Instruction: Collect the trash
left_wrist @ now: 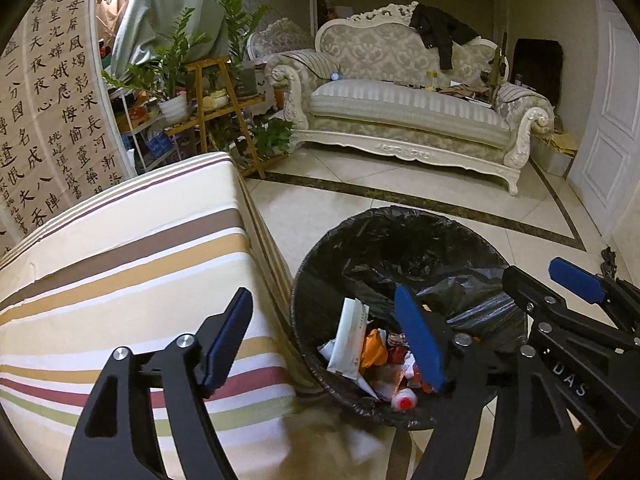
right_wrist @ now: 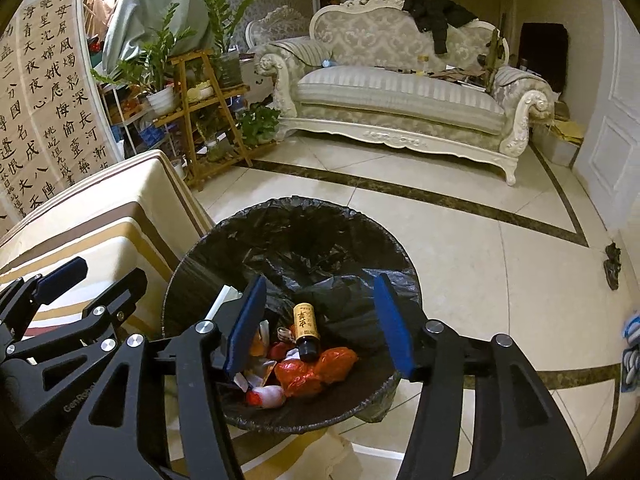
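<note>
A trash bin lined with a black bag (left_wrist: 400, 224) (right_wrist: 292, 208) stands on the floor beside a striped table. Inside lie wrappers, a white packet (left_wrist: 350, 336), a crumpled red wrapper (right_wrist: 316, 372), a small brown bottle (right_wrist: 306, 330) and a small white-and-red bottle (left_wrist: 404, 402) (right_wrist: 266, 396). My left gripper (left_wrist: 324, 344) is open and empty, spanning the table edge and the bin's left rim. My right gripper (right_wrist: 320, 322) is open and empty above the bin, with the brown bottle below between its fingers. The right gripper also shows in the left wrist view (left_wrist: 560, 292), and the left gripper in the right wrist view (right_wrist: 92, 284).
The striped tablecloth table (left_wrist: 120, 280) (right_wrist: 100, 220) is at the left. A white sofa (left_wrist: 408, 104) stands across the tiled floor, with a plant shelf (left_wrist: 216, 108) to its left. A white door (left_wrist: 612, 120) is at the right. A small dark object (right_wrist: 612, 266) lies on the floor.
</note>
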The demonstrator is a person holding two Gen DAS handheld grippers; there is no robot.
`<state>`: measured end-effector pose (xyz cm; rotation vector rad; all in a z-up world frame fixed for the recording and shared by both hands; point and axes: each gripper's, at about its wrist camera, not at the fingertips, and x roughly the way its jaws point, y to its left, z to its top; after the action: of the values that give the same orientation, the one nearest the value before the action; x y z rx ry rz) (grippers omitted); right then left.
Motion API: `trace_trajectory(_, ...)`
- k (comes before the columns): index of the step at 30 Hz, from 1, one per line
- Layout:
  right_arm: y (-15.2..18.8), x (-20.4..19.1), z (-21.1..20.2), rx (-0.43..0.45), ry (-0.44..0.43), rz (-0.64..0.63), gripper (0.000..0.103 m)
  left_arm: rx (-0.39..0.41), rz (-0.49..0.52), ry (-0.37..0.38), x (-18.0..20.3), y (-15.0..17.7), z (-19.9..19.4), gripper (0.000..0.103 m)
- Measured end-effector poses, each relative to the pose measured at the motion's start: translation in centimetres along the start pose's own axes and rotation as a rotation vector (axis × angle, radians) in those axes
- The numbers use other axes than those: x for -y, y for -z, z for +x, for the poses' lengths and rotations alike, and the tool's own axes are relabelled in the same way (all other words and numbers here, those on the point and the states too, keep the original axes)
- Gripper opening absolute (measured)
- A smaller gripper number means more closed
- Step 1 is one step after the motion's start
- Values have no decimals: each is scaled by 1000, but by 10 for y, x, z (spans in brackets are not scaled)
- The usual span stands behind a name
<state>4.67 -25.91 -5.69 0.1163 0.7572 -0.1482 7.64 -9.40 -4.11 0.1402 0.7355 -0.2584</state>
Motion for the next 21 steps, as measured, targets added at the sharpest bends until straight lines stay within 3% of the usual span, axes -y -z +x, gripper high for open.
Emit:
trace_trajectory(8,1,-11,-27,47,-3,-21,66,41,-35,-33,-17,3,-26,78)
trace_trajectory(21,3,-29,-69,112,-24,-72,68,82,-105,-59,-40,16,-71,80)
